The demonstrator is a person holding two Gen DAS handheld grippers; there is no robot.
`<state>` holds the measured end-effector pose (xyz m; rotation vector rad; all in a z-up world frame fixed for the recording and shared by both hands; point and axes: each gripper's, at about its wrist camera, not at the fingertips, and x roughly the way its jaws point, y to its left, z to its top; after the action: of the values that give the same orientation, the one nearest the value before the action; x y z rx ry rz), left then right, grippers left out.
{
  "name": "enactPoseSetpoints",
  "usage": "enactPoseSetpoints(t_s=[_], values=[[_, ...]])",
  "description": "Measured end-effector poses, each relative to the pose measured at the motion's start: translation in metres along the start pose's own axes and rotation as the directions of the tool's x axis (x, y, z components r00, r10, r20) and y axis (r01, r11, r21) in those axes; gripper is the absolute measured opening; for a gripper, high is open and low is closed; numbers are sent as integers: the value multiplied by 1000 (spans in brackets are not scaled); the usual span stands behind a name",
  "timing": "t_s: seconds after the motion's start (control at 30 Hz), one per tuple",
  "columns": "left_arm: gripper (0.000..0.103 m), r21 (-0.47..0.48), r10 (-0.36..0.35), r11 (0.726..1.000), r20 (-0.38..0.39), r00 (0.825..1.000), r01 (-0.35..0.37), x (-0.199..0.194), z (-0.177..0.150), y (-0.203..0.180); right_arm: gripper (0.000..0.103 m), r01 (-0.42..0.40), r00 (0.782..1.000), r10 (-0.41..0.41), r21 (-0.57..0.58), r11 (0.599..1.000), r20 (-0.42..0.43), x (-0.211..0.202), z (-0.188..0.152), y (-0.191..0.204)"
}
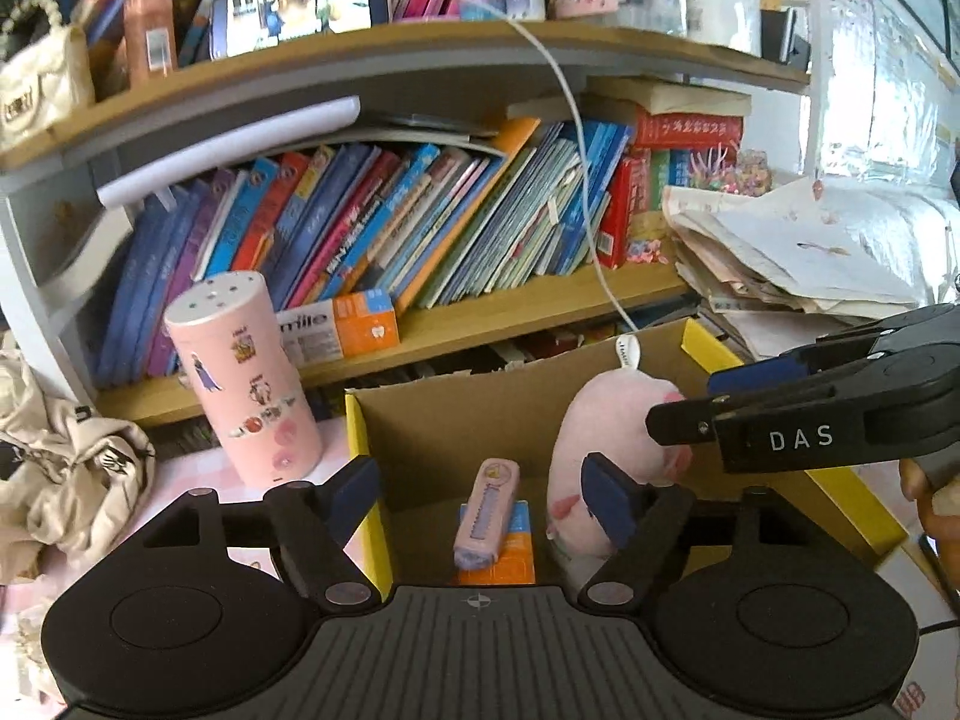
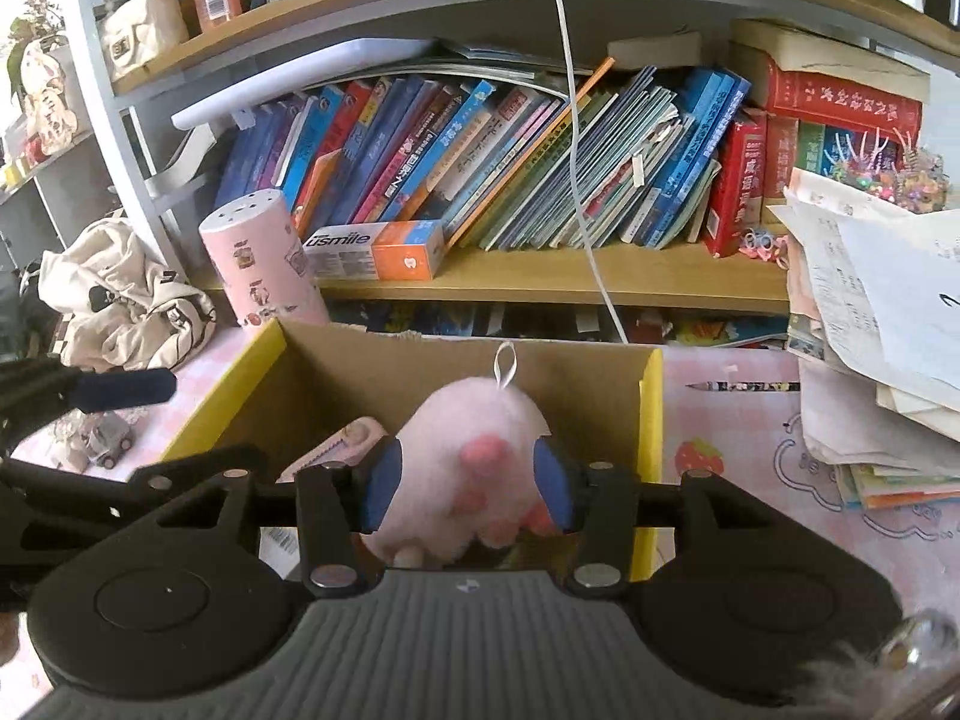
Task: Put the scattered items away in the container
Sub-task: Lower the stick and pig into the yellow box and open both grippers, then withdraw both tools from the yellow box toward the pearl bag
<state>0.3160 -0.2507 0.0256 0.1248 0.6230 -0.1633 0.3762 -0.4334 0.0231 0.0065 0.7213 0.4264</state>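
Note:
A cardboard box with yellow edges [image 1: 359, 420] [image 2: 651, 414] stands on the pink tablecloth. Inside it a small pink case [image 1: 486, 504] [image 2: 351, 438] lies on an orange carton [image 1: 507, 558]. My left gripper [image 1: 480, 498] hovers open over the box's near left corner, its pads well apart and clear of the case. My right gripper [image 2: 468, 483] [image 1: 690, 402] is shut on a pink plush toy [image 2: 474, 420] [image 1: 606, 432], holding it upright over the right half of the box. One of the left gripper's fingers [image 2: 126, 390] shows at the left edge of the right wrist view.
A pink stickered canister [image 1: 246, 384] [image 2: 258, 258] stands left of the box, with a crumpled cloth bag [image 1: 60, 468] [image 2: 120, 294] beyond. Bookshelves rise behind. A paper stack [image 1: 798, 258] [image 2: 870, 312] lies right. A pencil [image 2: 744, 386] and small toy car [image 2: 108, 441] rest on the table.

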Motion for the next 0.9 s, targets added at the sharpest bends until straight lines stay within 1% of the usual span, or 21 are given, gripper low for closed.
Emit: enactPoseSetpoints(t_s=[0.23, 0.53, 0.7, 0.9], values=[[78, -12, 3, 1000, 27, 1000, -3, -33, -11, -4, 47, 21, 999, -21, -12, 1000, 45, -34, -15, 5], [79, -13, -8, 1000, 30, 1000, 8, -66, -32, -15, 47, 43, 996, -42, -5, 999, 84, -80, -41, 10], [79, -15, -25, 1000, 19, 1000, 25, -79, -45, -23, 47, 49, 997, -49, -2, 999, 67, -97, -59, 14], [79, 7, -53, 999, -32, 998, 54, -87, -63, -32, 47, 60, 998, -60, -2, 998, 5, -108, -87, 17]])
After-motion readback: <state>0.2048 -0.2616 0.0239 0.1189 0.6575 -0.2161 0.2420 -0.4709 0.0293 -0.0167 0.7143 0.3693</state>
